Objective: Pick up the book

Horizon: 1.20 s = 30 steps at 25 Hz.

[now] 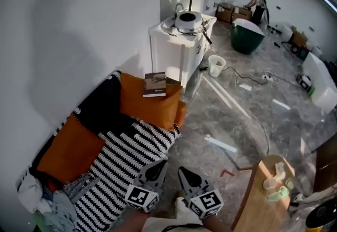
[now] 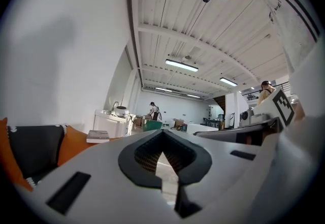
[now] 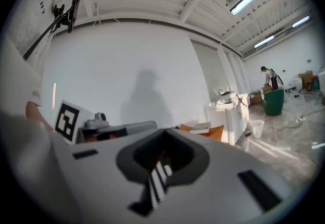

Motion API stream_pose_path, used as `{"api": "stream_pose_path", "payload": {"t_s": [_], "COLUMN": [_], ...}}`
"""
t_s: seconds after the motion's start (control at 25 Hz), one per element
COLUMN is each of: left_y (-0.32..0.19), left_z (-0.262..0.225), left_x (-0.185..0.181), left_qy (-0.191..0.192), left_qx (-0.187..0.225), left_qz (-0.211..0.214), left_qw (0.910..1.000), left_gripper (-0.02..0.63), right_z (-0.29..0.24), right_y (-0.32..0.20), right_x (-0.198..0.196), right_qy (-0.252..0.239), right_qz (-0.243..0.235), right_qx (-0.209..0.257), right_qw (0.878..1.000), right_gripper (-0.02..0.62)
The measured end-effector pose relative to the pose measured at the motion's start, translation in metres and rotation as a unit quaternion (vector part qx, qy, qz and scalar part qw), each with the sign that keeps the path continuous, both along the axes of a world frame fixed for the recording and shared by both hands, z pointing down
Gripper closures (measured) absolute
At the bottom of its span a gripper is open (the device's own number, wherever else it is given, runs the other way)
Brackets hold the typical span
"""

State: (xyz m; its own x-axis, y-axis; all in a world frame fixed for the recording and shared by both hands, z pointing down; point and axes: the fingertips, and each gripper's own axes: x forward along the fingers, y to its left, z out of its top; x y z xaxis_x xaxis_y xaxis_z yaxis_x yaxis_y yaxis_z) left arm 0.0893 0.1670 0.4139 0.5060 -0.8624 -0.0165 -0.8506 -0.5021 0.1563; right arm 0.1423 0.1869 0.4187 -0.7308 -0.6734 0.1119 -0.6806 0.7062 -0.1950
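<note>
The book [image 1: 155, 84] lies flat on an orange cushion [image 1: 147, 104] at the far end of the sofa, next to a white cabinet. It also shows small in the left gripper view as the book [image 2: 98, 136], and in the right gripper view as the book [image 3: 198, 127]. My left gripper [image 1: 153, 170] and right gripper [image 1: 188, 177] hang side by side at the bottom of the head view, over the sofa's near edge and well short of the book. Both point towards it. The left gripper [image 2: 163, 133] and the right gripper [image 3: 165, 135] are shut with nothing between the jaws.
A black-and-white striped cushion [image 1: 126, 154] and a second orange cushion [image 1: 71, 152] lie between me and the book. The white cabinet [image 1: 179, 49] carries a pot. A white bucket [image 1: 216, 65], cables and a green tub [image 1: 246, 36] are on the floor. A wooden table [image 1: 258, 199] stands at the lower right. A person [image 1: 256, 2] works far back.
</note>
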Motion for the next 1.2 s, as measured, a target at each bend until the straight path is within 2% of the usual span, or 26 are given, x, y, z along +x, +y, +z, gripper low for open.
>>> {"api": "stream_pose_path", "payload": {"t_s": [0.32,0.72,1.2], "left_y": [-0.047,-0.079,-0.104], "left_z": [0.004,0.009,0.029], "left_x": [0.014,0.022,-0.009], "left_qy": [-0.006,-0.019,-0.029], "left_qx": [-0.006,-0.012,-0.039], "left_qz": [-0.038,-0.075,-0.125], "left_qw": [0.9992,0.9969,0.9909], "left_gripper": [0.584,0.584,0.584], "right_z": [0.005,0.015,0.031], "right_y": [-0.054,-0.092,-0.126], "right_x": [0.019,0.028,0.001], "right_qy": [-0.001,-0.007,-0.003], "right_qz": [-0.032,-0.067,-0.103], "right_qx": [-0.009,-0.02,-0.03], "right_qw": [0.999,0.998,0.994], "right_gripper": [0.581,0.581,0.581]}}
